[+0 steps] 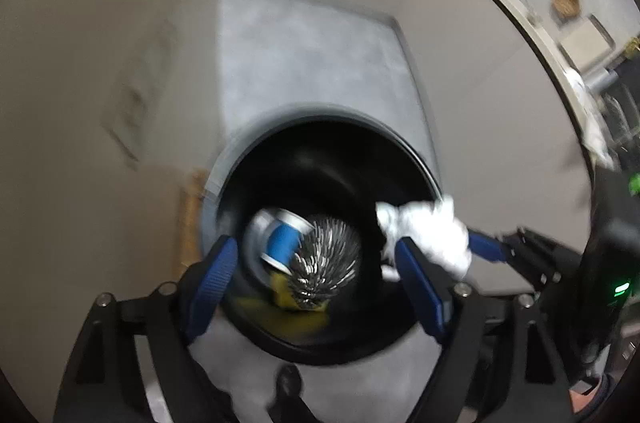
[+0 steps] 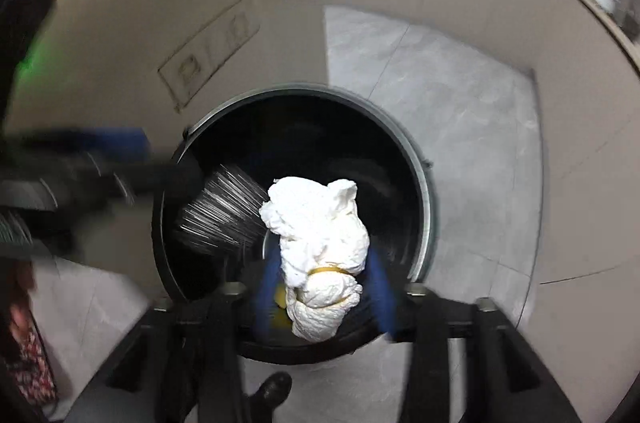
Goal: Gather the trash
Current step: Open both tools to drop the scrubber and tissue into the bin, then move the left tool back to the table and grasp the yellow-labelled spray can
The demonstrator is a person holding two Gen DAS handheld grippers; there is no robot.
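Observation:
A round black bin (image 1: pixel 240 159) stands on the grey floor below both grippers. My left gripper (image 1: pixel 314 247) is open over its mouth. Between and below its blue pads a blurred silver foil piece (image 1: pixel 328 255) and a blue can (image 1: pixel 280 243) lie loose inside the bin, above something yellow (image 1: pixel 288 299). My right gripper (image 2: pixel 323 263) is open too, and a crumpled white paper wad (image 2: pixel 320 243) with a yellow band sits between its blurred blue fingers, which do not press on it. In the left wrist view the wad (image 1: pixel 428 235) hangs at the bin's right rim.
Beige cabinet fronts (image 2: pixel 200 23) stand on the far and left sides of the bin (image 2: pixel 424 183). A counter edge (image 1: pixel 520 11) with small items runs along the upper right. A black shoe (image 2: pixel 272 389) stands just in front of the bin, on grey floor tiles (image 2: pixel 460 103).

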